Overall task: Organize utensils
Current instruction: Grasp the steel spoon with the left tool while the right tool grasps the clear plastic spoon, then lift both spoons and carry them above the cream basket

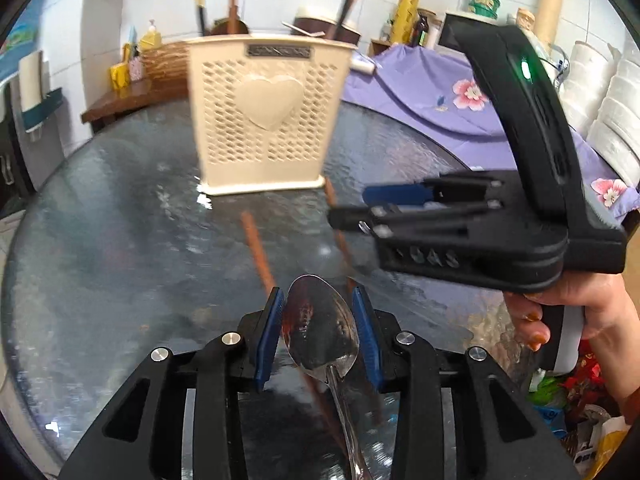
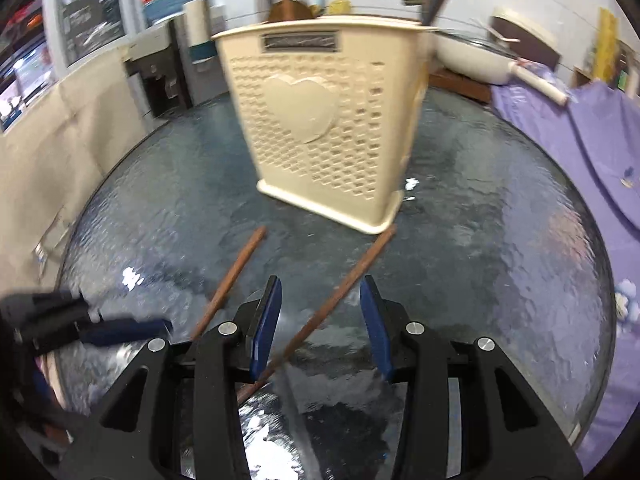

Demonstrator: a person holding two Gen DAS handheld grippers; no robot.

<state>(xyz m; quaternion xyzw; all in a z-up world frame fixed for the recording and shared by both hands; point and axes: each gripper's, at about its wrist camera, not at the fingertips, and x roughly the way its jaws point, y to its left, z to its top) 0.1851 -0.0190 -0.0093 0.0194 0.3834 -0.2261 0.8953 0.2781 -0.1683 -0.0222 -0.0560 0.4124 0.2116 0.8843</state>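
My left gripper (image 1: 317,291) is shut on the bowl of a metal spoon (image 1: 320,328), whose handle runs back under the fingers. It hangs over the round glass table (image 1: 120,220). A cream perforated utensil holder (image 1: 264,116) with a heart on its front stands ahead, with wooden handles sticking out of it. Two brown chopsticks (image 2: 236,276) (image 2: 352,272) lie on the glass in front of the holder (image 2: 328,128). My right gripper (image 2: 320,280) is open above the right chopstick, its pads well apart from it. In the left wrist view the right gripper (image 1: 350,206) points left, held by a hand (image 1: 560,312).
A purple flowered cloth (image 1: 420,88) covers things at the table's right side. Jars, bottles and rolls of paper crowd the back wall. A wooden shelf (image 1: 128,100) stands at the back left. In the right wrist view, the left gripper (image 2: 132,330) is low on the left.
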